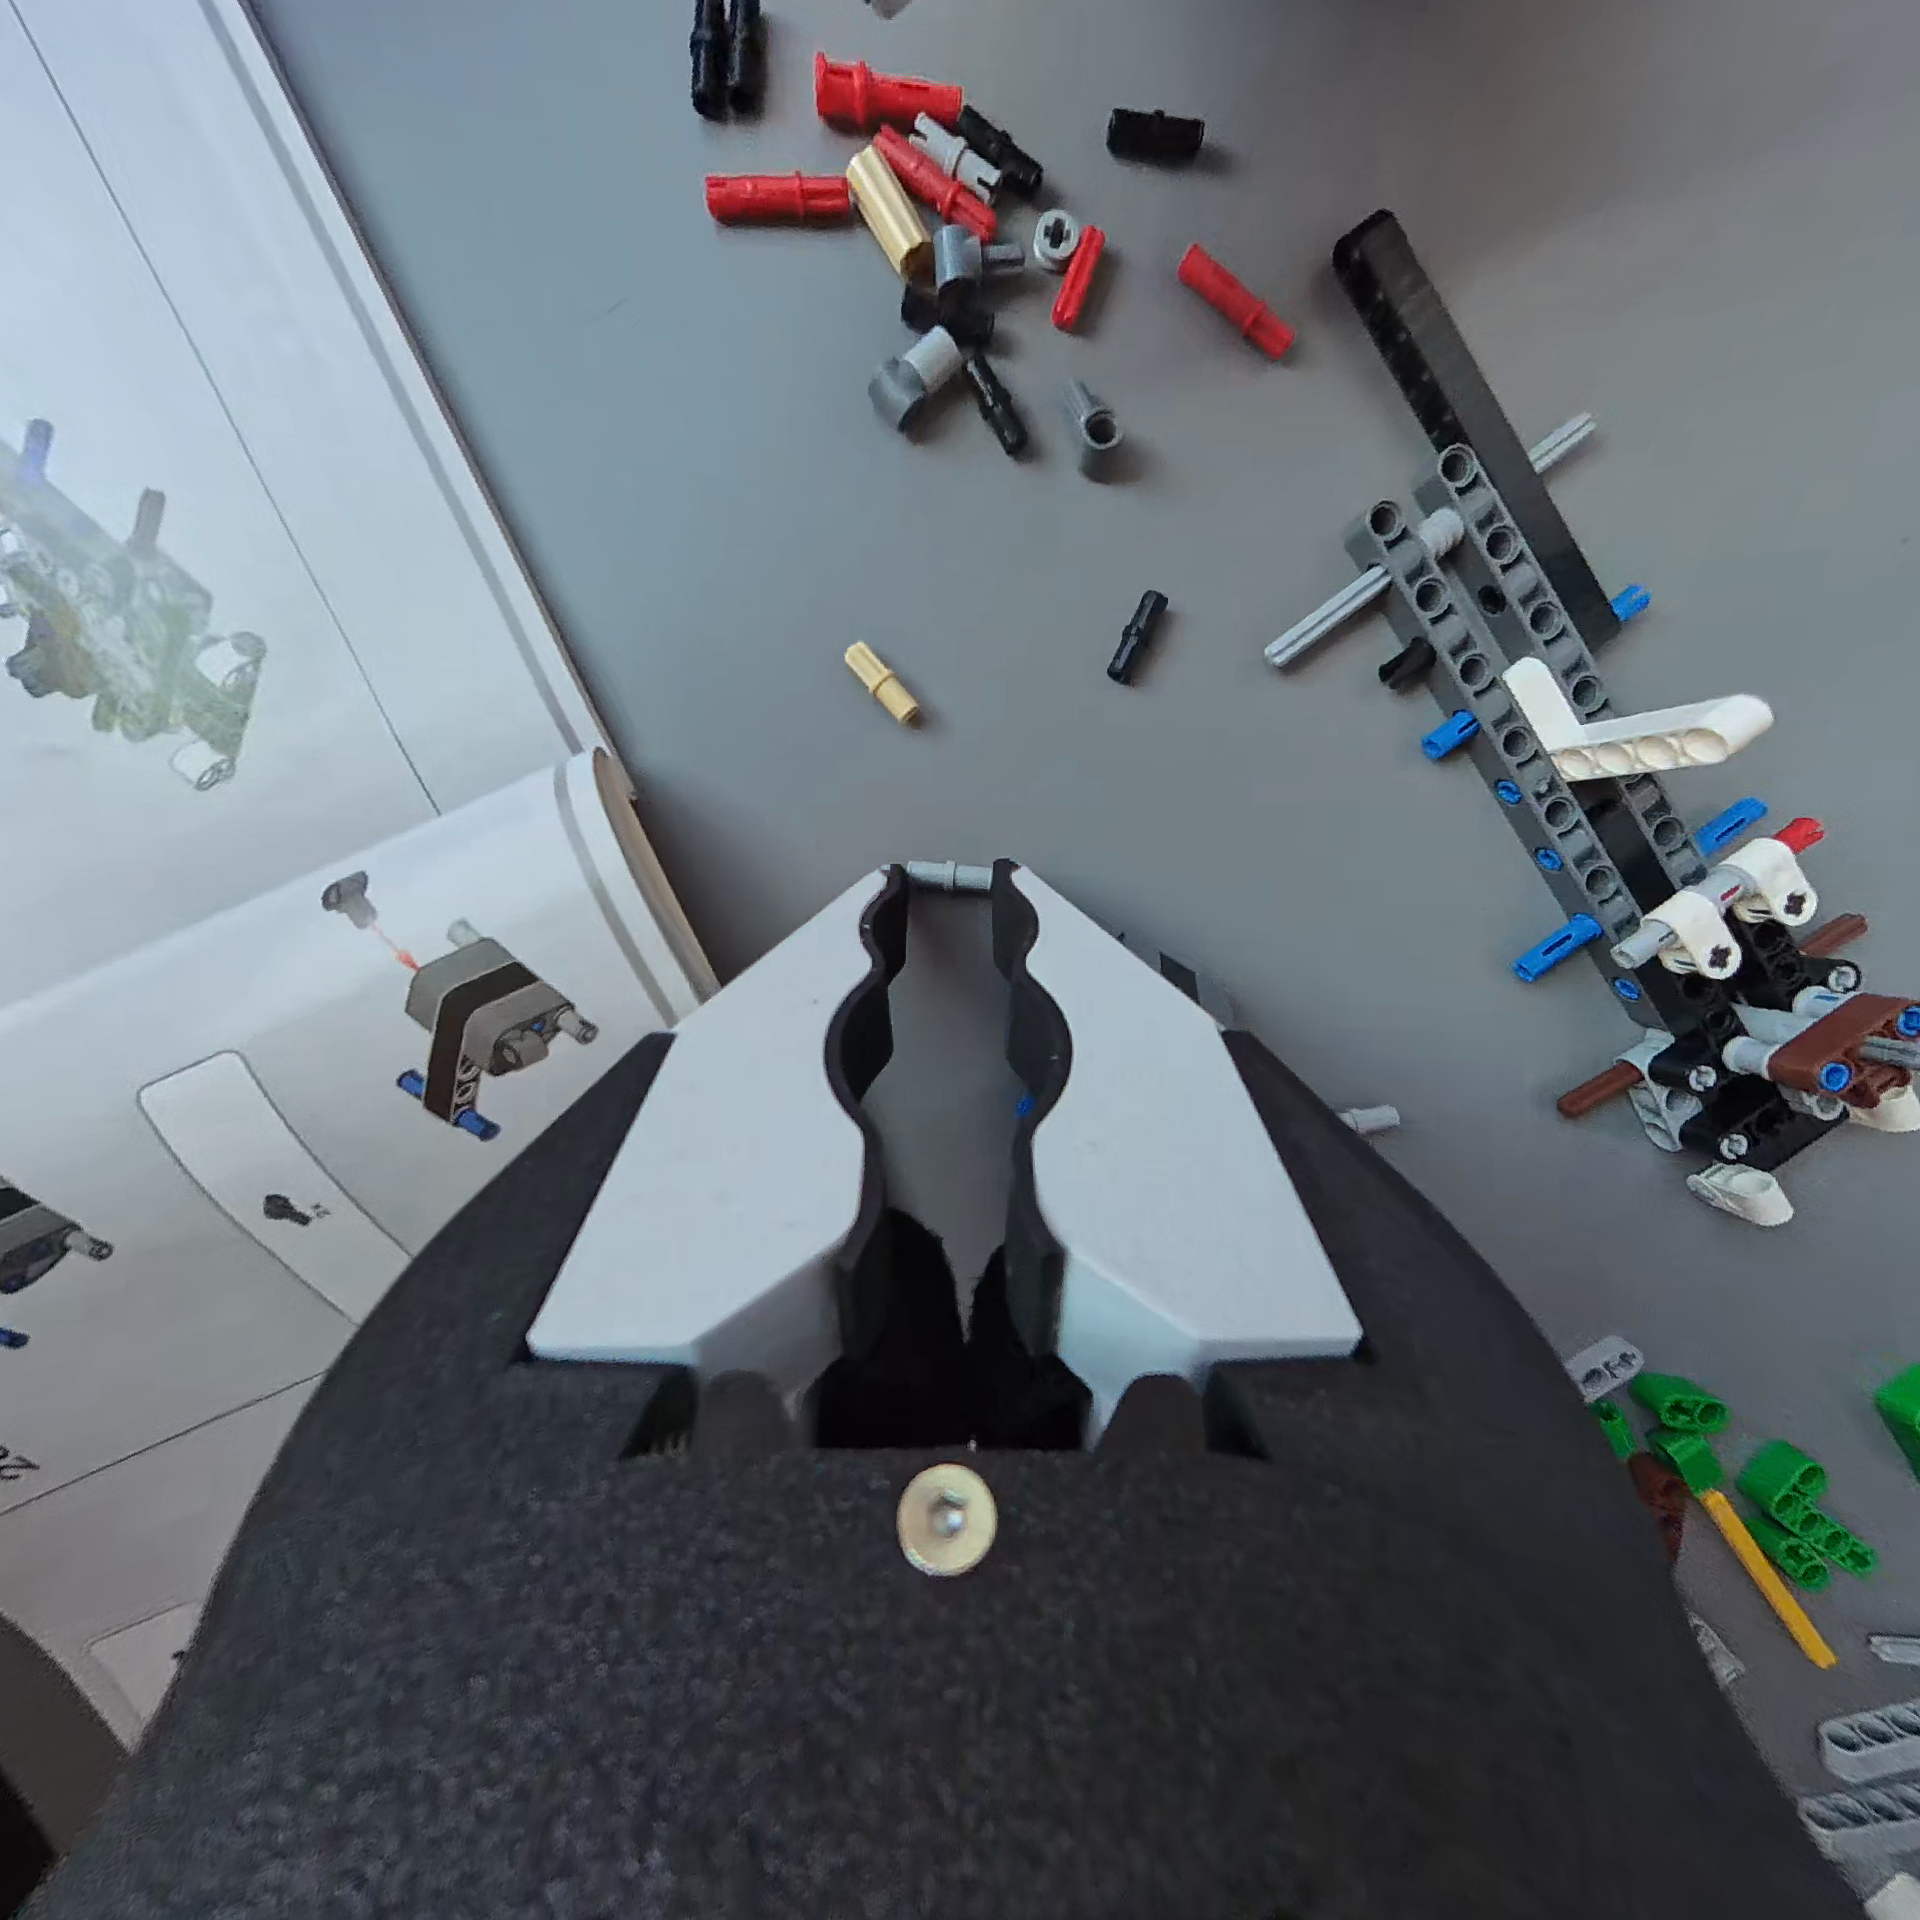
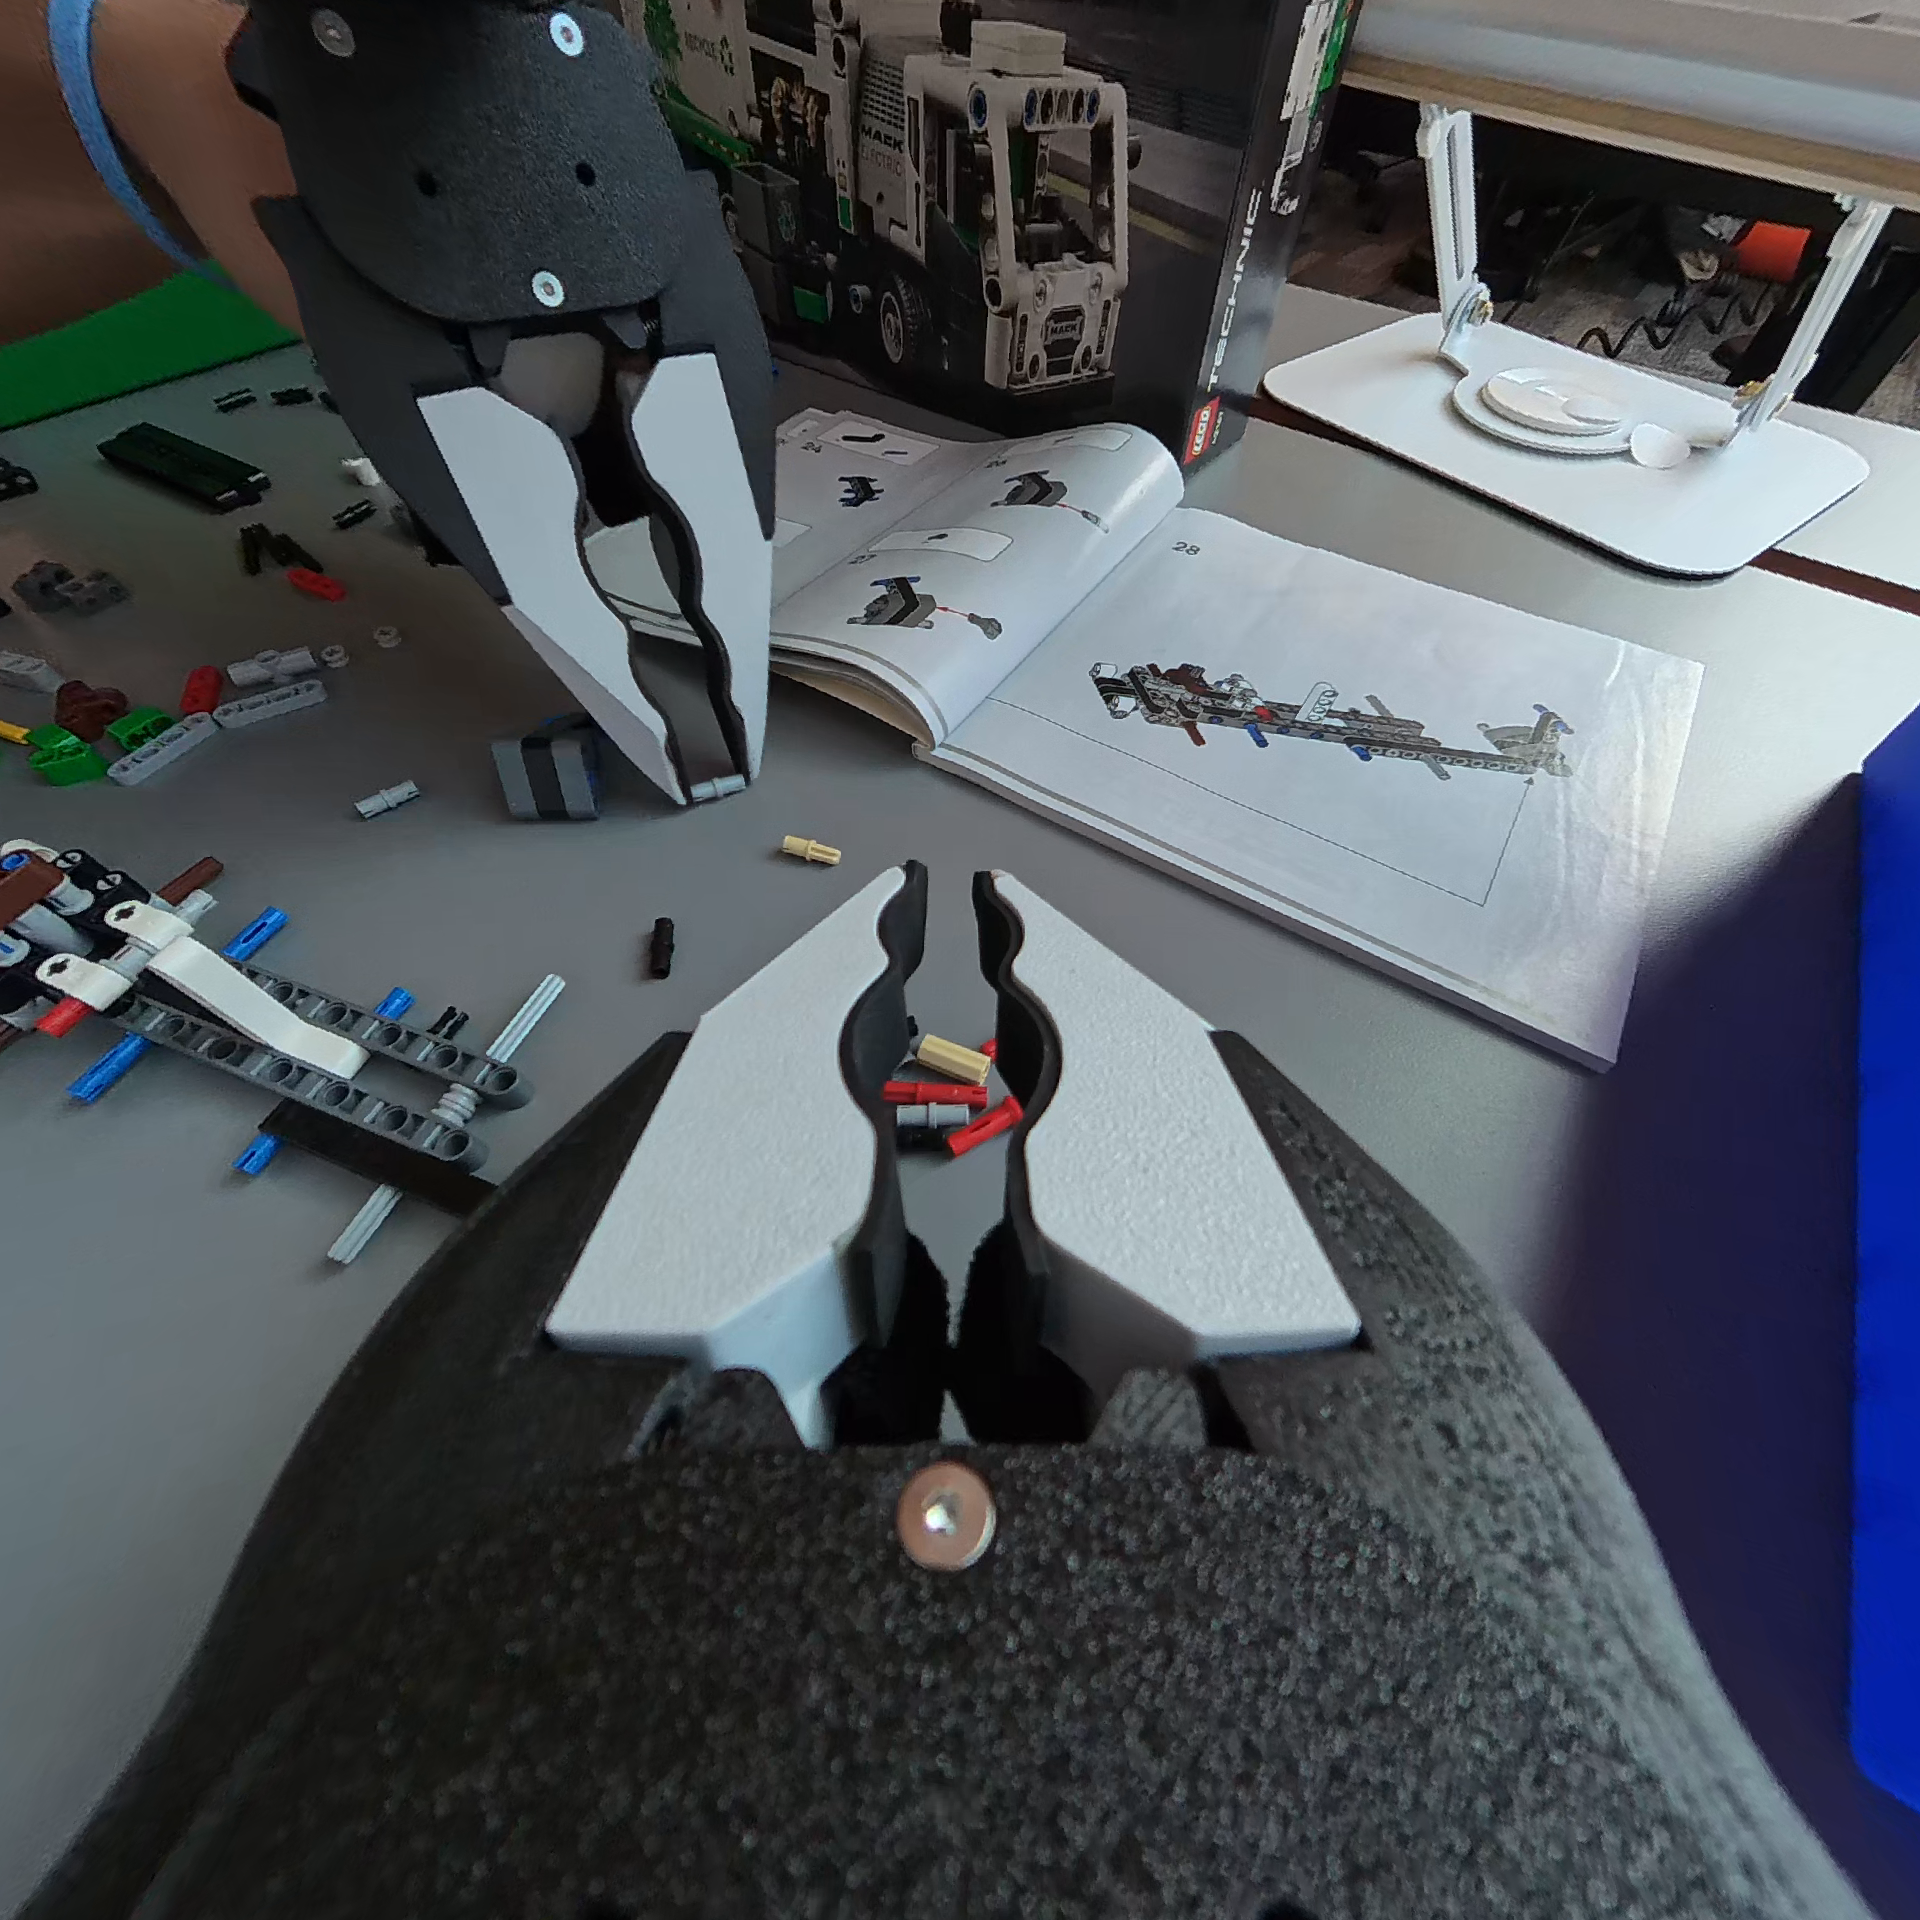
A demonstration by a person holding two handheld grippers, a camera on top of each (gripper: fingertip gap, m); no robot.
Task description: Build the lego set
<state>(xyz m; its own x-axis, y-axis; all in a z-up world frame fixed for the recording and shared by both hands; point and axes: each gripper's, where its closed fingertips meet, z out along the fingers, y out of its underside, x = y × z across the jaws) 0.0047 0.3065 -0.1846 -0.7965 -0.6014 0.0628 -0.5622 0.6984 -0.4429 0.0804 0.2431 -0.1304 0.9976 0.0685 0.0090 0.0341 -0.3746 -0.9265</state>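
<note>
Grey tabletop (image 1: 1247,727), parts spread loose and sorted roughly by kind: pin pile (image 1: 935,229) of red, black, tan and grey pieces at far side in left wrist view, green connectors (image 1: 1787,1496) near right edge, half-built grey beam assembly (image 1: 1496,665) lying flat with blue pins sticking out sideways. Open instruction booklet (image 2: 1299,748) lying flat beside the work area, pages up, presumably for reference; printed box (image 2: 987,208) standing behind it, white stand (image 2: 1558,447) further right. Left gripper (image 1: 948,875) closed down to a narrow gap on a small light grey pin (image 1: 948,876), pin bridging crosswise between the two fingertips, both tips touching its ends; confirmed from right wrist view, left gripper (image 2: 717,787) pointing steeply down, tips close above table, just beside a grey-and-black block (image 2: 549,774). Second grey pin (image 2: 387,800) lying loose nearby, tan pin (image 1: 881,681) and black pin (image 1: 1137,636) lying apart in open space ahead. Right gripper (image 2: 948,883) angled low over table, jaws slightly parted, gripping nothing; pin pile visible through the gap, below the fingers, not touched.
</note>
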